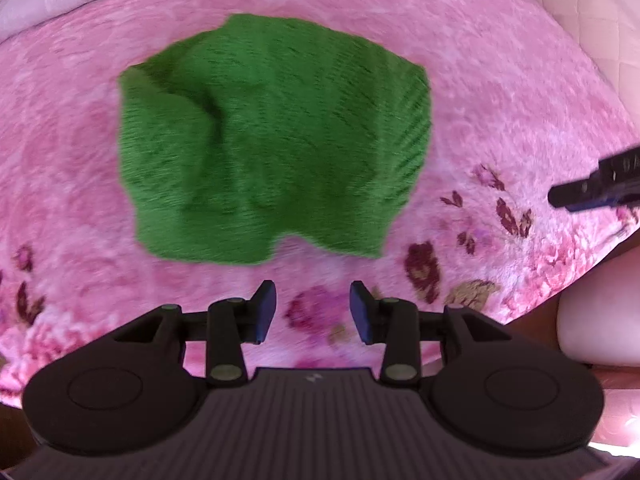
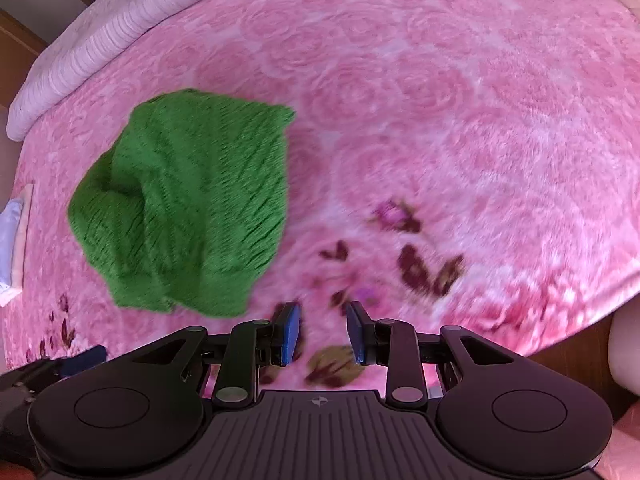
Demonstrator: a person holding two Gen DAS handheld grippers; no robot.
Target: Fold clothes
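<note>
Green knit garment (image 1: 272,148) – bundled, rumpled, blurred

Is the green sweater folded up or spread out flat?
Folded. The green sweater sits as a compact, layered bundle on the pink blanket, no sleeves spread out.
</note>
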